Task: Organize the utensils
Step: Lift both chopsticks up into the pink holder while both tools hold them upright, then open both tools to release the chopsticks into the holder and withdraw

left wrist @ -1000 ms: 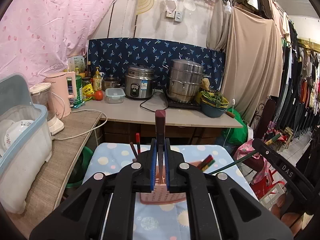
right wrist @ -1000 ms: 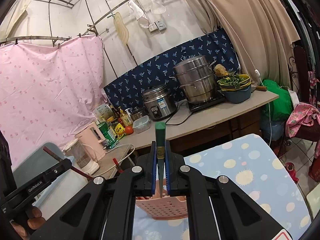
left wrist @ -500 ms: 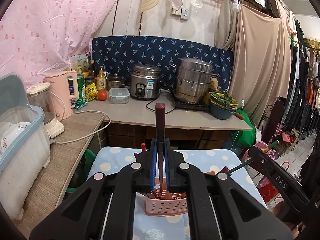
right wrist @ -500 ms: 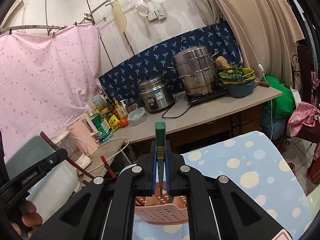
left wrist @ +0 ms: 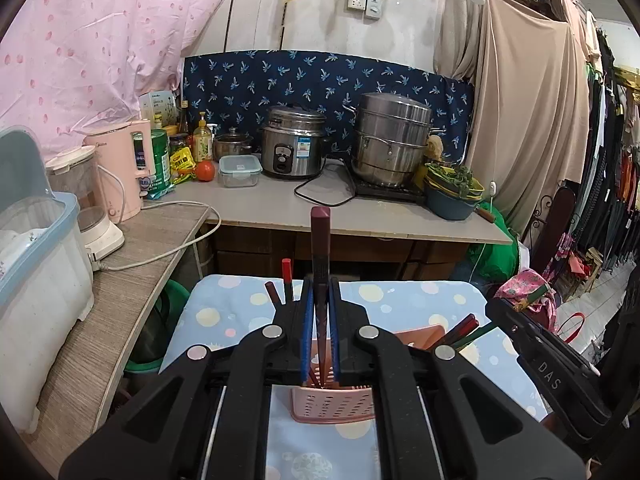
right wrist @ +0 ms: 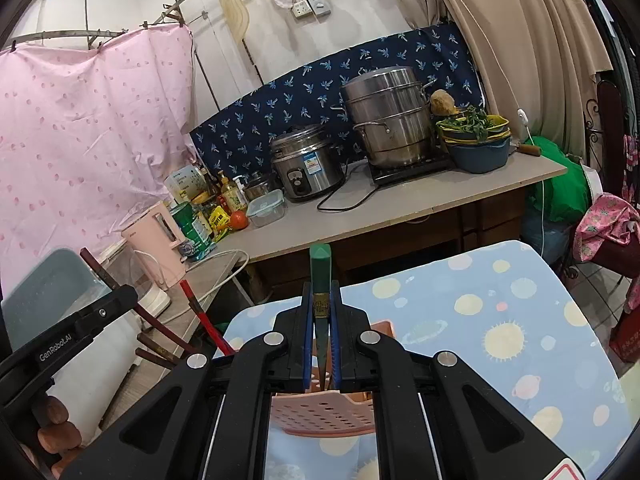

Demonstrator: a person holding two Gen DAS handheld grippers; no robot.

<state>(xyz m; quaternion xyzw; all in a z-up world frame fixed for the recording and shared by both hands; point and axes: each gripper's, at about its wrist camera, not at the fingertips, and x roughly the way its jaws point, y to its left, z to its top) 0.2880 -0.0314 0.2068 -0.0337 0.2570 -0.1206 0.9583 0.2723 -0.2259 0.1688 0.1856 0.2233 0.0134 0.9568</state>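
My left gripper is shut on a dark red chopstick that stands upright over a pink perforated utensil basket. My right gripper is shut on a green chopstick held upright over the same basket. Both lower tips reach into the basket's top. Several red, brown and green chopsticks lean in the basket. The right gripper shows at the right in the left wrist view, the left gripper at the left in the right wrist view.
The basket stands on a table with a blue dotted cloth. A wooden counter on the left carries a dish bin and a pink kettle. The back counter holds a rice cooker, a steamer pot and bowls.
Both grippers have lowered towards the basket, each with its chopstick. The basket sits closer under the fingers, and the chopstick tips now reach into it.
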